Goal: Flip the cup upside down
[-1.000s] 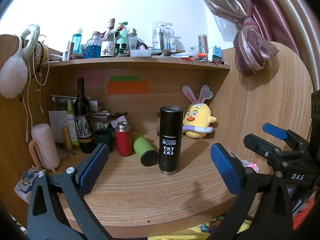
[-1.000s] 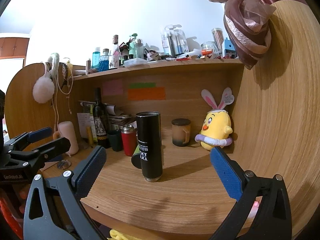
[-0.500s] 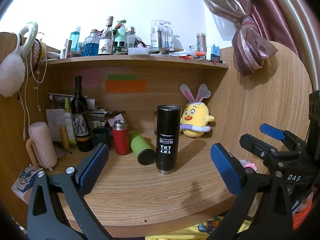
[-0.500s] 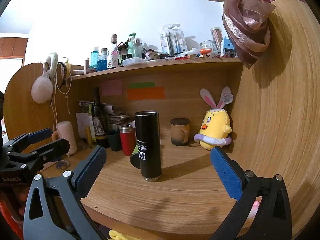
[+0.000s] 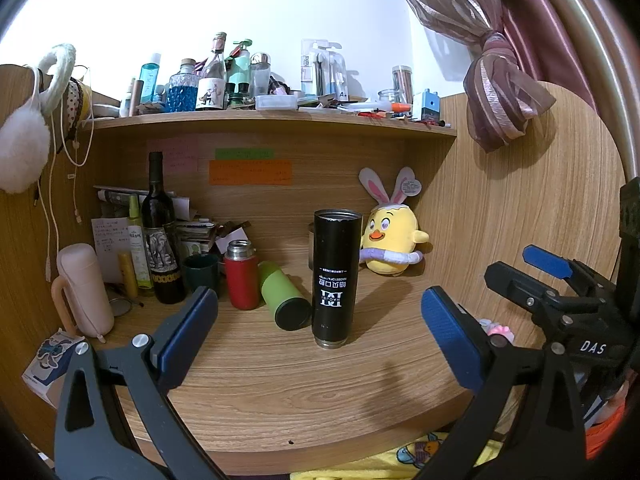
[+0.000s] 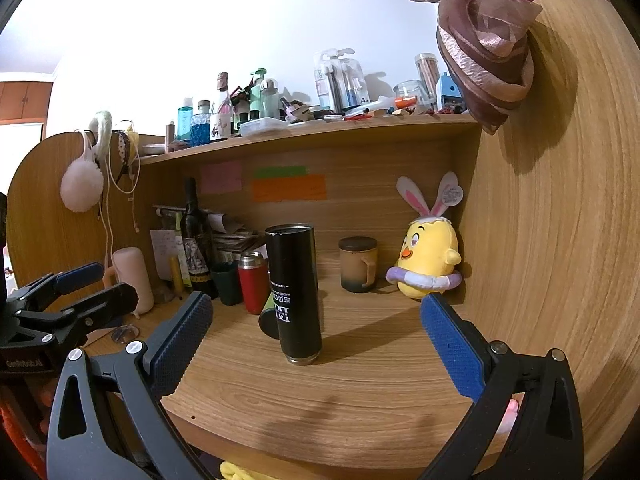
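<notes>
Cup inverted on desk | left hand-held gripper, right hand-held gripper level, wide open, empty

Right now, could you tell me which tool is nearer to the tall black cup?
Neither clearly: both sit open at similar range. The left tool faces the black cup almost dead centre; the right tool has it slightly left of centre. Neither touches it.

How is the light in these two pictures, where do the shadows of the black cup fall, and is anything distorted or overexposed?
Left wrist view: the black cup is sharp, its shadow falling right toward the yellow plush chick; the white wall is bright and the shelf edge bows from fisheye. Right wrist view: the cup's shadow again runs right across the desk; the wall is blown out and the side panel curves strongly.
</notes>
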A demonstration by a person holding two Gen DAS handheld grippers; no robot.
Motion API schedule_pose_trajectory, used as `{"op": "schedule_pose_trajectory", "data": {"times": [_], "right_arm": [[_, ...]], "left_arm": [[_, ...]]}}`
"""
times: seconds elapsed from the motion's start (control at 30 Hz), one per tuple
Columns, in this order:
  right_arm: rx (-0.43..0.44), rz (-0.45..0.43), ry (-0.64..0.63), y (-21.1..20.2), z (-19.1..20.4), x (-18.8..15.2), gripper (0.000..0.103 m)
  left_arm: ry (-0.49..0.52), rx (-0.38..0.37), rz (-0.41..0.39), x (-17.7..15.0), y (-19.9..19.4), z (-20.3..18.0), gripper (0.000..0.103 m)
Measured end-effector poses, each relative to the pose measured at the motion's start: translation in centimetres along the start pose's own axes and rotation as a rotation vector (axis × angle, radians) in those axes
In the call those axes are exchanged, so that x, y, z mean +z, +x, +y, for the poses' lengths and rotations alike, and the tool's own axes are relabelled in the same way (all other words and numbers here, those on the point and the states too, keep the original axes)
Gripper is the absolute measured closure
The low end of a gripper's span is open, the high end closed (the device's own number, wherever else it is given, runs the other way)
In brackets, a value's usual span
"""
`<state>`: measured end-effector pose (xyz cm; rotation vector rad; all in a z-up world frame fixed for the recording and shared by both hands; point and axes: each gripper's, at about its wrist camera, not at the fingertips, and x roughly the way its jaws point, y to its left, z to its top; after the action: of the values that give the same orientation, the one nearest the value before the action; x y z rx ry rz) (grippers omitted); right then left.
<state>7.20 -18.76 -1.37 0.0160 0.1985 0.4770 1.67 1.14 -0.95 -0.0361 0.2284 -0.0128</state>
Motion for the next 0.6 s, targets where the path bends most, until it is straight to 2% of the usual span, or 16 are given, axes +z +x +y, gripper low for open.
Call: {"op": "schedule_pose_trajectory", "data": {"times": [0.6], "right_arm": [[-0.001,-0.003,0.003,-0.21,-0.24,0.16,0.000]], "left_arm": [[-0.006,-0.015,0.018,0.07,0.33,-0.09,0.000]]}}
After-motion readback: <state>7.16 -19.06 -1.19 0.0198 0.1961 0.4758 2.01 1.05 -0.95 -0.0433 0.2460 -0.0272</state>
